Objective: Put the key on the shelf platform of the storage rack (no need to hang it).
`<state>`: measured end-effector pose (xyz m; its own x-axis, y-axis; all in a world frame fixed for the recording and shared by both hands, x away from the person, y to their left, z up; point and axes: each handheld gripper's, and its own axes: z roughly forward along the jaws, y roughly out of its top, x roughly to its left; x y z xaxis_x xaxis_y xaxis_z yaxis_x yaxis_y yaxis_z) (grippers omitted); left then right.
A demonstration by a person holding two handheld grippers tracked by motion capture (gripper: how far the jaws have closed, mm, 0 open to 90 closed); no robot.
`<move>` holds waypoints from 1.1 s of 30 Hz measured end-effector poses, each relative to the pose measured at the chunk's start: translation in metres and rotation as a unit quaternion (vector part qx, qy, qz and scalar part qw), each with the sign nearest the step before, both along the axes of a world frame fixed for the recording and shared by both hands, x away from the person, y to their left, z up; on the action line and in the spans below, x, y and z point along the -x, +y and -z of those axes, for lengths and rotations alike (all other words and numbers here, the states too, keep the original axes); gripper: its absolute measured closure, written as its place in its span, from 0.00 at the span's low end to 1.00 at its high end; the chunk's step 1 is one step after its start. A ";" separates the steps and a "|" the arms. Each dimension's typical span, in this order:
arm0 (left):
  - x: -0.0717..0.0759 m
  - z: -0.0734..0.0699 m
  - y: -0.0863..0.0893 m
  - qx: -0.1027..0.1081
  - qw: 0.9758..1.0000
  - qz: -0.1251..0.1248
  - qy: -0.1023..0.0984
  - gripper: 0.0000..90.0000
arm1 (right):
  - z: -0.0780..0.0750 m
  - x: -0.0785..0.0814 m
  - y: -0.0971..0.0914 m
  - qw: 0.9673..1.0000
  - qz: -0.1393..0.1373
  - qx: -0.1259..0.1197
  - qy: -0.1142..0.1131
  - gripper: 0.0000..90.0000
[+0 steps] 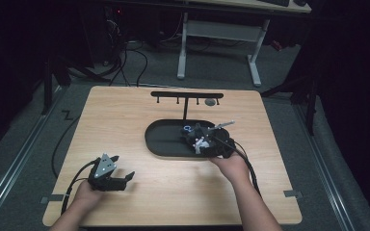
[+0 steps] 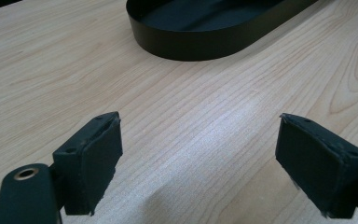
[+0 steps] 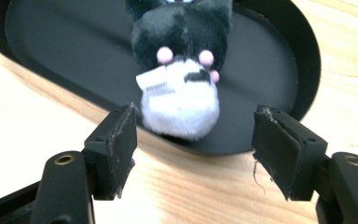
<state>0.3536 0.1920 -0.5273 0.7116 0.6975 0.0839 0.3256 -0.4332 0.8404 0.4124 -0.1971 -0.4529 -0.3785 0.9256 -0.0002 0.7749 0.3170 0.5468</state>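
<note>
A black-and-white plush toy (image 3: 179, 70) with pink dots and a white tag lies in the right end of a black oval tray (image 3: 307, 56). My right gripper (image 3: 193, 140) is open just outside the tray's near rim. The toy sits beyond its pads, and nothing is pressed between them. In the high view the toy (image 1: 197, 139) lies in the tray (image 1: 154, 144) in front of the right gripper (image 1: 204, 144). My left gripper (image 1: 127, 179) rests low at the table's front left. It is open (image 2: 200, 158) over bare wood, facing the tray (image 2: 191, 44).
A black T-shaped rack (image 1: 187, 95) with small hooks stands behind the tray, with a grey round piece (image 1: 211, 101) beside it. A small blue item (image 1: 187, 128) lies in the tray by the toy. Cables trail from both grippers. A white desk frame (image 1: 255, 62) stands beyond the table.
</note>
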 end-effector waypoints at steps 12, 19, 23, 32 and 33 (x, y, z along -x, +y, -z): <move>0.000 0.000 0.000 -0.002 1.000 0.002 0.000 0.17 | 0.018 0.037 -0.013 0.998 -0.006 -0.001 -0.057 0.34; 0.001 0.000 0.000 -0.002 1.000 0.002 -0.002 0.17 | 0.034 0.062 -0.019 0.996 -0.023 0.015 -0.086 0.30; 0.001 0.000 0.000 -0.002 1.000 0.001 -0.002 0.17 | 0.040 0.075 -0.020 0.994 -0.022 0.002 -0.107 0.28; 0.001 0.000 0.000 0.000 1.000 0.002 -0.002 0.17 | 0.059 0.100 -0.014 0.992 -0.022 -0.019 -0.126 0.25; 0.001 0.000 0.000 0.001 1.000 0.002 -0.002 0.17 | 0.061 0.103 -0.014 0.991 -0.021 -0.021 -0.131 0.25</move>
<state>0.3530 0.1924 -0.5272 0.7144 0.6945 0.0850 0.3205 -0.4329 0.8425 0.3093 -0.2109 -0.5138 -0.4096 0.9099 -0.0652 0.5903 0.3188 0.7416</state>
